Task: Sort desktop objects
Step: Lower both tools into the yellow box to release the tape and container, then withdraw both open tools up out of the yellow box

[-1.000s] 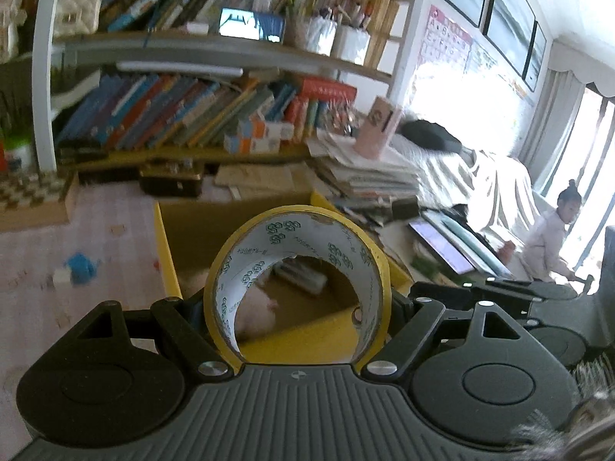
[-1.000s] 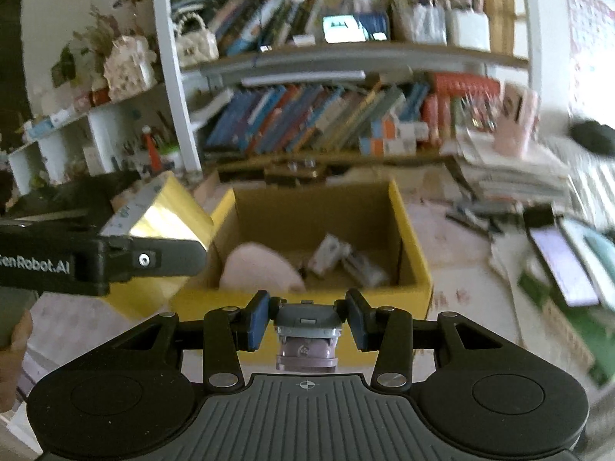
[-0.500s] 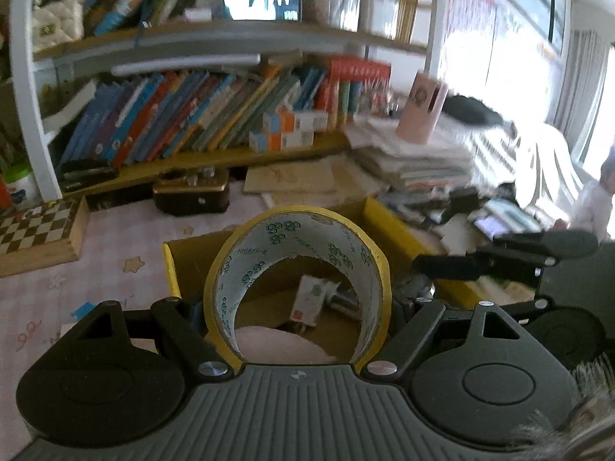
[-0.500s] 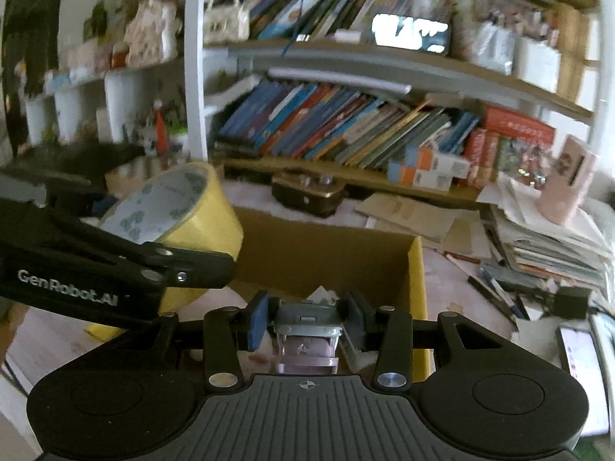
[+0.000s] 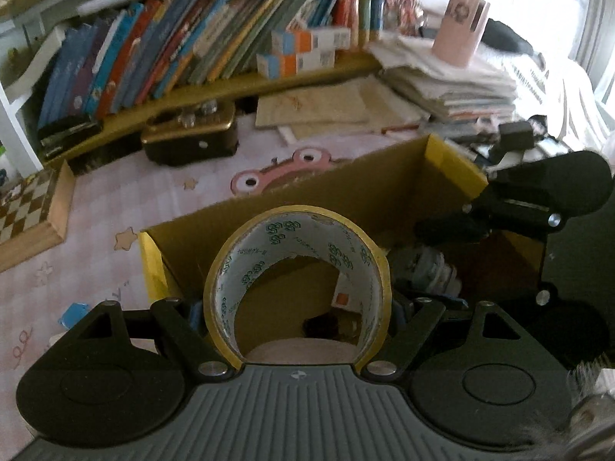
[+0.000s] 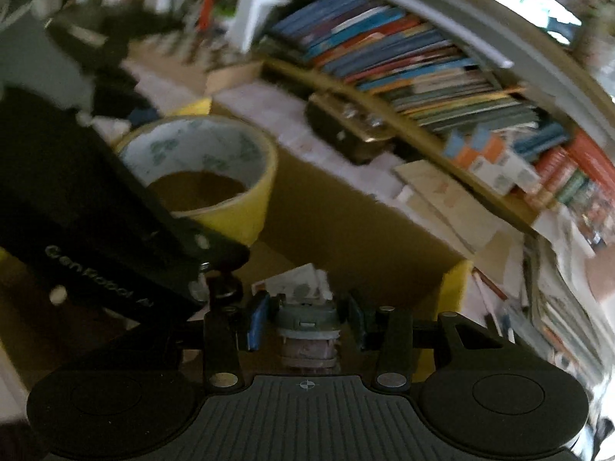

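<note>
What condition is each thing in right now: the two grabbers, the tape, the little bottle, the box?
Left gripper: shut on the tape roll.
Tape roll: held upright over the box.
Right gripper: shut on a small capped bottle.
Small capped bottle: held over the box.
Cardboard box: open-topped, already holding several items.
Chessboard: lying flat on the desk.

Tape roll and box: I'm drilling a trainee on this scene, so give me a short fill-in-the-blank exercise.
1. The left gripper holds a roll of ____.
2. The roll of tape hangs over an open ____ box.
3. The right gripper is shut on a small ____.
4. Behind the cardboard box, the shelf holds a row of ____.

Missing words: tape; cardboard; bottle; books
</note>
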Motion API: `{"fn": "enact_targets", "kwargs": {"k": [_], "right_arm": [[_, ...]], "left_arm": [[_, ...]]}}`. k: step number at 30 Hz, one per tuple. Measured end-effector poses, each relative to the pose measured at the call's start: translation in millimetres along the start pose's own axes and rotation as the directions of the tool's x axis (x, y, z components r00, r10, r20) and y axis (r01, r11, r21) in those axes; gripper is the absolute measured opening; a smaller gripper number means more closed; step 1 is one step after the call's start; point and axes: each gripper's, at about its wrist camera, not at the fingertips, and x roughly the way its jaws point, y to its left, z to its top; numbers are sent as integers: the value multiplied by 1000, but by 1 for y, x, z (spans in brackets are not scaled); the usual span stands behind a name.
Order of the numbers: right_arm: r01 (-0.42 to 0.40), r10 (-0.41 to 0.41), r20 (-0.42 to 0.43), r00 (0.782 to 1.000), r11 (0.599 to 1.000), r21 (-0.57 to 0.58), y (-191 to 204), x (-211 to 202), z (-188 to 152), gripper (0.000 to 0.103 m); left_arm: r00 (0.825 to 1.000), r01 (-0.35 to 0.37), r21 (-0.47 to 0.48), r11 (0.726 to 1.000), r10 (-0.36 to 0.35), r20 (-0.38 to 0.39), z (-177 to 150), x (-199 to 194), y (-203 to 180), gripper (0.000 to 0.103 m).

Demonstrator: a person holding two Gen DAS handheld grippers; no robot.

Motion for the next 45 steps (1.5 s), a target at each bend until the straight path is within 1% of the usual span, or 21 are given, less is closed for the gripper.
{"fn": "enact_targets", "kwargs": {"k": [3,8,11,14,18,20,23,25,26,27,29,32,34,36,41,45], "right_arm": [[-31,30,-30,999,999,-24,1,6,3,43],[-63,60,-54,997,997,-52,4,10,3,43],[-63,60,-57,997,996,-58,5,10,3,43],[-47,45,-38,998,998,-50,3,9,4,44],[-28,28,2,1000,1000,-13,-1,0,2,53],[-24,23,32,999,1000,15,-3,-10,0,54],[-8,2,91,996,998,67,-8,-29,-3,60],[19,-35,137,990,993,119,-12,-42,-5,74],[42,-67,158,985,987,156,-14,-50,-7,77],[57,-91,174,980,980,192,-17,-57,-10,79],[70,-124,200,972,964,258,-21,-70,-15,80],[76,-157,232,960,944,322,-21,-87,-24,81],[76,-170,250,953,935,347,-20,-97,-30,84],[68,-174,264,949,928,367,-16,-106,-37,85],[55,-191,280,941,901,430,-6,-121,-53,87],[46,-204,273,940,870,492,1,-126,-66,88]], "left_arm": [[1000,-4,9,1000,4,-19,-2,7,-1,81],[1000,-5,8,1000,5,-20,-1,7,0,82],[1000,-20,10,1000,19,13,-1,2,-1,88],[999,-16,3,1000,16,46,-1,-7,-3,89],[994,-9,-19,1000,11,108,-1,-24,-3,94],[990,-13,-26,1000,17,143,-3,-36,-3,95],[980,-21,-36,999,28,197,-7,-57,-3,97],[969,-28,-48,998,39,244,-11,-73,-2,100],[962,-38,-55,998,51,267,-14,-81,-3,103],[956,-52,-64,997,68,287,-17,-88,-4,103],[943,-77,-80,994,99,318,-26,-103,-6,103],[934,-88,-101,991,117,338,-39,-118,-6,103],[928,-92,-123,988,130,350,-49,-128,-6,103],[922,-102,-147,984,149,358,-58,-136,-6,103],[908,-129,-222,966,205,366,-83,-153,-5,103],[905,-162,-238,958,241,351,-100,-159,-5,103]]}}
